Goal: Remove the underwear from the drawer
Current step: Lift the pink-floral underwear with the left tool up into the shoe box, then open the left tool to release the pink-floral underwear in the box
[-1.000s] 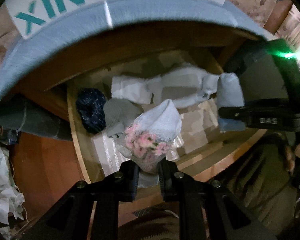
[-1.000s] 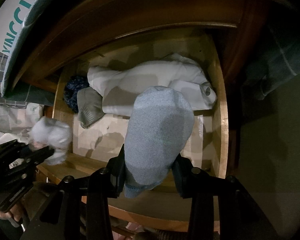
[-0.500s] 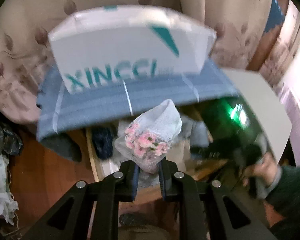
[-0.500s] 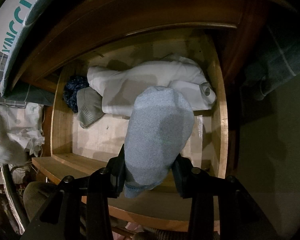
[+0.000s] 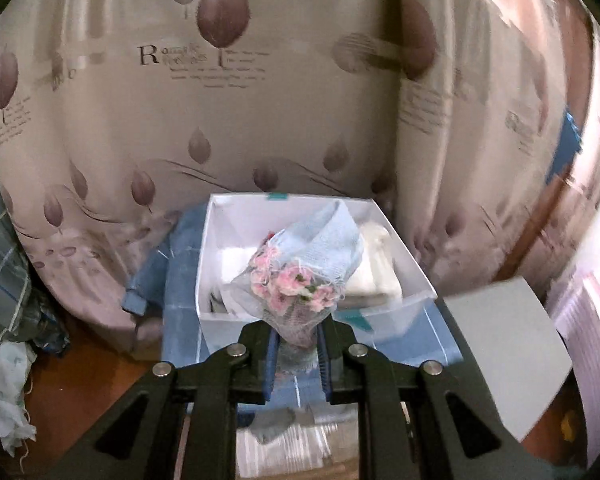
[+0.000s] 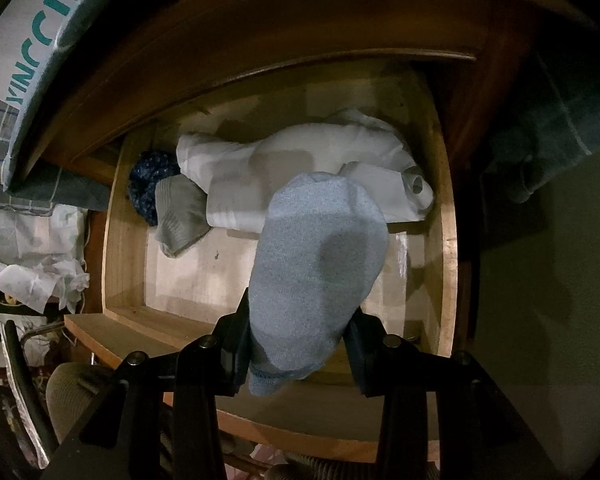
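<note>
My left gripper is shut on a rolled pale-blue underwear with pink lace flowers, held up in front of an open white box that has folded pale cloth inside. In the right wrist view my right gripper is shut on a rolled light-blue knit piece, hanging over the open wooden drawer. Inside the drawer lie a white bundle, a grey roll and a dark blue patterned roll.
The white box stands on a blue cloth before a leaf-printed curtain. A grey flat board is at the right. Crumpled white fabric lies left of the drawer, and a printed box overhangs its top left.
My left gripper rose with the flowered underwear from over the drawer up to the level of the white box, whose inside now shows. The right gripper stayed put with its blue piece.
</note>
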`<state>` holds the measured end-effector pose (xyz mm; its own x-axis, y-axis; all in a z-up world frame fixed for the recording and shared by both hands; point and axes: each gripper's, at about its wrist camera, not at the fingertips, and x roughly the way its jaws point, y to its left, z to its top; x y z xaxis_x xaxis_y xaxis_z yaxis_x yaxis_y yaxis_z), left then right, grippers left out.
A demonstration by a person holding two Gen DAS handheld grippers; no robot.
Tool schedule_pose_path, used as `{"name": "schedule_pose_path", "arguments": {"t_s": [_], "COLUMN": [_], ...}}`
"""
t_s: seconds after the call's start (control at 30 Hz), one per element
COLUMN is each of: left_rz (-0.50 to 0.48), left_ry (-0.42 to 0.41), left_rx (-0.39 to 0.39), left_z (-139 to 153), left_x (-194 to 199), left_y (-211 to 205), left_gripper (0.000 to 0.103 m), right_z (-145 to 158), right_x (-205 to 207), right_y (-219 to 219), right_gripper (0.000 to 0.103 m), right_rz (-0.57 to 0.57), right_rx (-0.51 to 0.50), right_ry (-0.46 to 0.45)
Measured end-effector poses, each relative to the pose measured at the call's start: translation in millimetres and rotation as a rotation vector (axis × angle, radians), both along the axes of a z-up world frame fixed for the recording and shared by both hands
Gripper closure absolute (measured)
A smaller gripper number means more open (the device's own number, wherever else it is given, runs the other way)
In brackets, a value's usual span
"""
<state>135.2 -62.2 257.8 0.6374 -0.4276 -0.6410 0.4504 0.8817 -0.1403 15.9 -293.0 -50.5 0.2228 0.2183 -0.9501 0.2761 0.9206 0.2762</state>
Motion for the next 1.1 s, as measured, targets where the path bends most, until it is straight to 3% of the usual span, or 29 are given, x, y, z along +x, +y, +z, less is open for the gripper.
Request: {"name": "schedule_pose_path", "arguments": {"t_s": [0.13,0.3,0.57,0.83,1.1], "left_rz": [0.064,0.113,0.161,0.181,0.201], "left_ry": [0.018,0.098,0.146,0.212,0.225], "left_rx": [-0.009,-0.065,0.08,0.111,0.134], "left_z": [5.6,-0.4,-44.0,-83.9,-93.7], "left_x": [31.7,76.9,122.3,137.2,137.1], "left_y": [-7.6,-14.0,-36.1,-40.8,-40.9], "left_gripper": [0.086,0.086,0.086,0.085,0.078], "right_z": [0.7,0.0,0.0,-0.4,-0.9], "right_x": [-0.4,-0.5,0.4,2.1,2.5], "right_y": [-0.2,-1.5,-1.6,-0.6,-0.6], "right_gripper": [0.066,0.066,0.066,0.066,0.066], "right_rz": [-0.001,-0.001,0.001,0.003,0.003], "right_rx": [0.001,0.007,0.018,0.024,0.028], "right_ry": [-0.006,-0.009,-0.009,-0.007,-0.005]}}
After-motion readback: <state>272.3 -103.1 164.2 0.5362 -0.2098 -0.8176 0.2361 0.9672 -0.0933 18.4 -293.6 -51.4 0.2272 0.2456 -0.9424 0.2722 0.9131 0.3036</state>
